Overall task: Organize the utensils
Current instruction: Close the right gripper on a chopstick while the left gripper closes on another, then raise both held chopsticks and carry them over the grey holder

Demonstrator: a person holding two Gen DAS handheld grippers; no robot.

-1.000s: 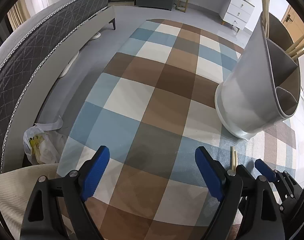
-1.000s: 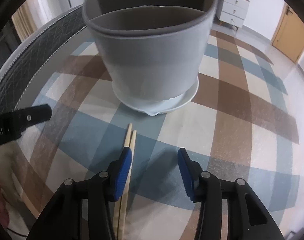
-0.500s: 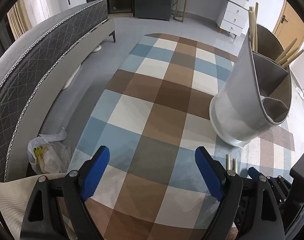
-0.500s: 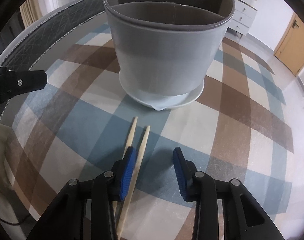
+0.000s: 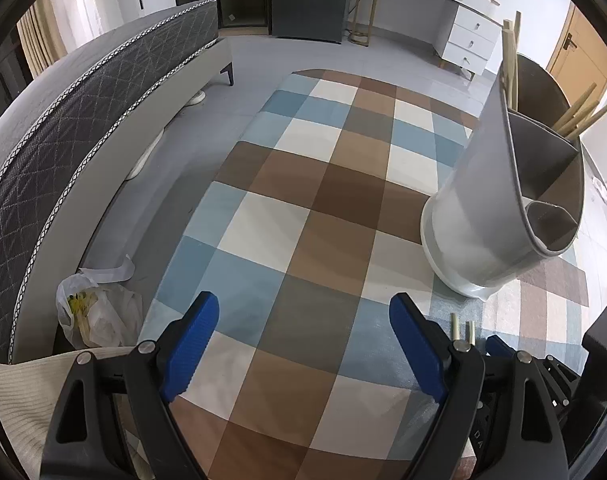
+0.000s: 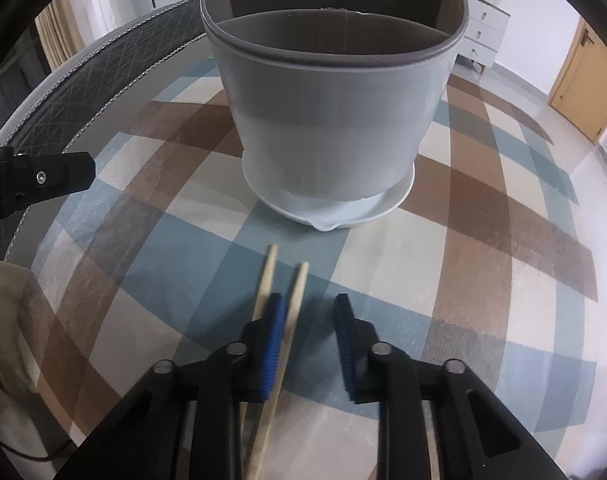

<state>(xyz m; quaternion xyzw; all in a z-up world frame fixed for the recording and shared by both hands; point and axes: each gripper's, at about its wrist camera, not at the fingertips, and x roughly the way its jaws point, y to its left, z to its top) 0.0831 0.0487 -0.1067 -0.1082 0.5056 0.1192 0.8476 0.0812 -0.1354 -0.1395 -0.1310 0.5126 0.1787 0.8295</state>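
Through the left wrist camera, the left gripper [image 5: 303, 344] with its blue ribbed pads is hanging wide apart over the blue, brown and cream checked tablecloth [image 5: 303, 208], gripping nothing; it looks to be waiting out of the way while the other hand works. To its right the tall grey plastic utensil holder [image 5: 499, 208], divided into compartments, is sitting on a white saucer-like base, with several pale wooden chopsticks [image 5: 579, 116] already leaning out of its far compartments. Just past the left gripper's right finger, the tips of two more loose wooden chopsticks [image 5: 461, 330] are lying on the cloth, near the holder's base but apart from it. A crumpled white plastic bag [image 5: 95, 316] is sitting on the floor below the table edge, beside a grey quilted bed.

Through the right wrist camera, the right gripper [image 6: 309, 336] is pointing steeply down at that same pair (probably the last strays). Its jaws have just been closing and are narrowed, yet a gap is showing between the pads: one chopstick [image 6: 293, 304] is lying inside that gap against the left pad, the other [image 6: 265, 280] is lying outside it. Neither looks clamped. The holder is standing directly ahead, its near compartment empty, a likely destination.
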